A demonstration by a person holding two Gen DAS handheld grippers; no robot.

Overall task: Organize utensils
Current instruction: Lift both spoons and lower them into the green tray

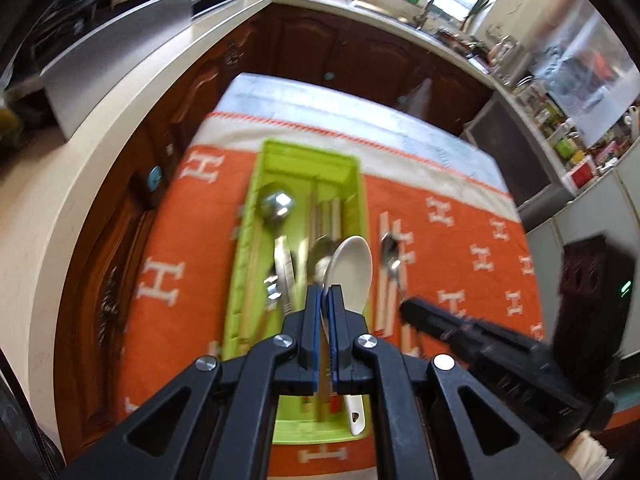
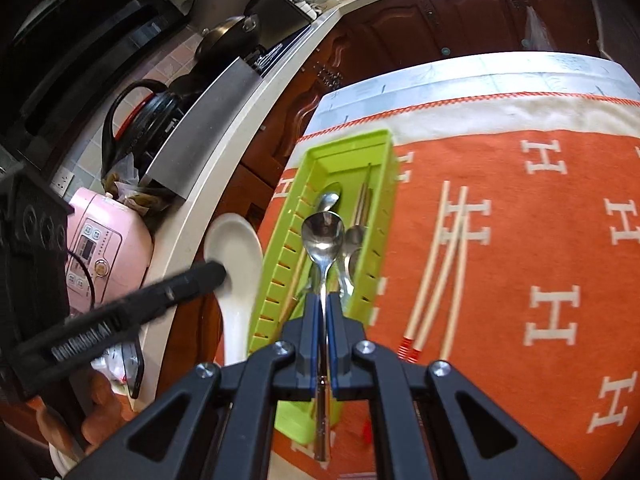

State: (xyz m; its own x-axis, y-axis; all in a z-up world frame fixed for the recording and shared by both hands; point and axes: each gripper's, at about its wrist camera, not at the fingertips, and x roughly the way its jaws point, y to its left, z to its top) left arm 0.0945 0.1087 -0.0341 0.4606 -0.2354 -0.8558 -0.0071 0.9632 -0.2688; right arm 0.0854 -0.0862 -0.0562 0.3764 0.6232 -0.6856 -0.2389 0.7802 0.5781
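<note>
My left gripper [image 1: 325,292] is shut on a white ceramic spoon [image 1: 352,268], held above the green utensil tray [image 1: 308,150]. The tray holds a ladle [image 1: 276,204], a fork [image 1: 276,290], chopsticks and spoons. My right gripper [image 2: 323,300] is shut on the handle of a metal spoon [image 2: 323,236], bowl forward, above the same tray [image 2: 348,140]. The left gripper [image 2: 218,272] with its white spoon [image 2: 236,248] shows at the left of the right wrist view. The right gripper [image 1: 406,306] shows at the right of the left wrist view. Pale chopsticks [image 2: 444,264] lie loose on the cloth right of the tray.
An orange cloth with white H letters [image 2: 552,312] covers the table. Dark wooden cabinets [image 1: 340,48] and a pale counter [image 1: 100,128] stand past the far and left table edges. On the counter are a pink appliance [image 2: 100,248] and a black kettle [image 2: 152,116].
</note>
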